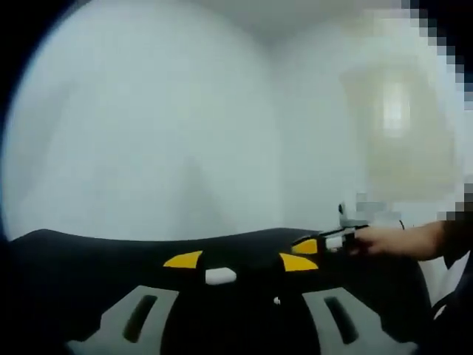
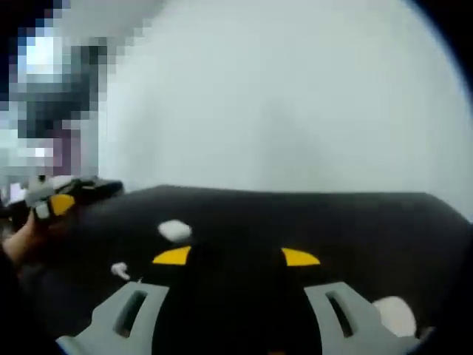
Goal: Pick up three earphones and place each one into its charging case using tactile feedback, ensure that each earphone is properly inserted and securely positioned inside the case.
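A black table top (image 1: 89, 266) carries the small white pieces. Between the yellow tips of my left gripper (image 1: 240, 260), which is open, lies a white oblong piece (image 1: 220, 276), blurred; case or earphone, I cannot tell. A tiny white speck (image 1: 276, 300) sits nearer the camera. My right gripper (image 2: 235, 257) is open as well, with nothing between its fingers. Just beyond its left fingertip lies a white rounded case (image 2: 174, 230). A small white earphone (image 2: 118, 271) lies to the left, and another white rounded piece (image 2: 395, 314) at the lower right.
A hand (image 1: 399, 240) holds the right gripper (image 1: 325, 242) at the table's far right edge. The left gripper (image 2: 63, 201) enters from the left with a hand (image 2: 18, 240) behind it. Plain white walls (image 1: 148, 111) stand behind the table.
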A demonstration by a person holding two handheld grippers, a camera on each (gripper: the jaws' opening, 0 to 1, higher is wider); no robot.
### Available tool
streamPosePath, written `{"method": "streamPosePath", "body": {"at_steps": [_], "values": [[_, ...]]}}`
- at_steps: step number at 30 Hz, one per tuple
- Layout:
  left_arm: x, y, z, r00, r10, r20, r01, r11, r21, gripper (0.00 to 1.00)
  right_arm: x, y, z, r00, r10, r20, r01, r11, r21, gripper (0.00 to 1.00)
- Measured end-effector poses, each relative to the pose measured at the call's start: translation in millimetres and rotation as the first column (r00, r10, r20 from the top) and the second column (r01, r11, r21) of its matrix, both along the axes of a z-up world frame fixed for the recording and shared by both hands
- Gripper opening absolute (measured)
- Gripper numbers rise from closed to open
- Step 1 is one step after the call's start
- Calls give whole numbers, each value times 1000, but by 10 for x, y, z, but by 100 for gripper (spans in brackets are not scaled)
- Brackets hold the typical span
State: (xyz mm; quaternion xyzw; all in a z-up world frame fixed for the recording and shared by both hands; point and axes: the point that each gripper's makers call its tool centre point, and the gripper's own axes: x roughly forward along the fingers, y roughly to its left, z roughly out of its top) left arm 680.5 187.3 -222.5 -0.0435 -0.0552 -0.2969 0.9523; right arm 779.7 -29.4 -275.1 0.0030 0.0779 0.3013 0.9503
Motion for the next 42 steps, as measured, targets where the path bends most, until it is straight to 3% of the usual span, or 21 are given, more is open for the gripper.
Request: {"method": "streamPosePath", "body": {"at_steps": [2, 5, 7, 15, 18, 25, 29, 34, 36, 37, 39, 42], "values": [[-6, -2, 7, 1000, -1, 1, 1, 1000, -3, 36, -18, -6, -19, 999, 12, 32, -13, 1000, 14, 46], [-11, -6, 15, 1000, 1, 1, -1, 1000, -5, 36, -60, 10, -61, 999, 45, -16, -44, 996, 78, 46], [-18, -27, 17, 1000, -4, 3, 4, 1000, -2, 36, -46, 1, -19, 999, 45, 4, -46, 995, 94, 46], [-20, -54, 3, 1000, -7, -4, 7, 1000, 10, 36, -88, 276, 43, 992, 125, -22, -123, 990, 65, 45], [-18, -45, 10, 1000, -3, -2, 3, 1000, 8, 36, -58, 434, -14, 986, 161, -37, -162, 987, -5, 45], [-21, -50, 5, 1000, -7, -1, 7, 1000, 13, 35, 170, 634, -185, 984, 143, -103, -140, 990, 37, 45], [-25, -40, 15, 1000, -5, 1, 5, 1000, 10, 35, 205, 750, -315, 980, 164, -109, -173, 982, -75, 45], [-32, -71, 40, 1000, -15, 11, 15, 1000, 16, 35, 232, 870, -346, 976, 175, -129, -190, 975, -115, 45], [-45, -84, 41, 1000, -17, 13, 17, 1000, 21, 35, 226, 885, -468, 972, 182, -148, -207, 963, -175, 45], [-47, -87, 42, 1000, -18, 14, 18, 1000, 22, 35, 274, 916, -425, 978, 198, -69, -208, 955, -212, 45], [-54, -91, 50, 1000, -19, 17, 19, 1000, 23, 35, 249, 932, -445, 977, 183, -113, -202, 959, -198, 45], [-62, -98, 71, 999, -24, 23, 23, 1000, 16, 35, 236, 950, -448, 973, 198, -120, -219, 954, -207, 43]]}}
